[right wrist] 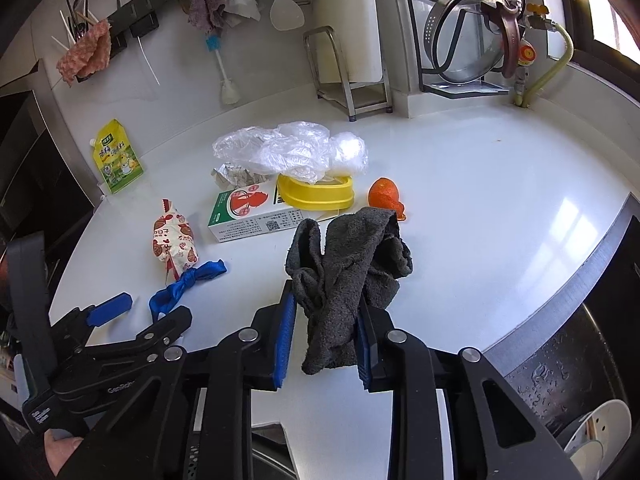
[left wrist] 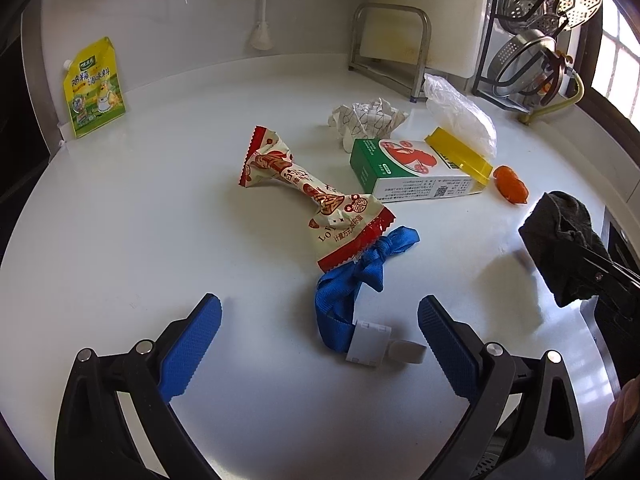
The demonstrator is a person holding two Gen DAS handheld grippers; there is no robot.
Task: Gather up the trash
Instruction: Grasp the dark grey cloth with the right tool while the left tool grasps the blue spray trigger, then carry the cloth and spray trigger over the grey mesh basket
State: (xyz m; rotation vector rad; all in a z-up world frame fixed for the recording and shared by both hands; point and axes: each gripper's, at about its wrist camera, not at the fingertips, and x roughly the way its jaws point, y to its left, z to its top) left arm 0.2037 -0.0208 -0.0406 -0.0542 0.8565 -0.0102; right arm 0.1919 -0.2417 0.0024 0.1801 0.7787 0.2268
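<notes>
My right gripper (right wrist: 324,336) holds a dark grey rag (right wrist: 348,272), pads pressed on its bunched middle, the cloth lifted clear of the white countertop (right wrist: 500,184) at frame centre. My left gripper (left wrist: 320,332) stands wide, nothing between the pads; a knotted blue strap (left wrist: 348,284) with a white clip (left wrist: 368,344) lies just ahead of them. Touching the strap's upper end is a twisted red-and-cream snack wrapper (left wrist: 308,192). Further up and right sit a green-and-white carton (left wrist: 404,172), a yellow lid (left wrist: 460,152) resting on it, clear plastic film (left wrist: 460,116), crumpled paper (left wrist: 364,118) and orange peel (left wrist: 510,184). A yellow seasoning pouch (left wrist: 94,88) stands upper left.
</notes>
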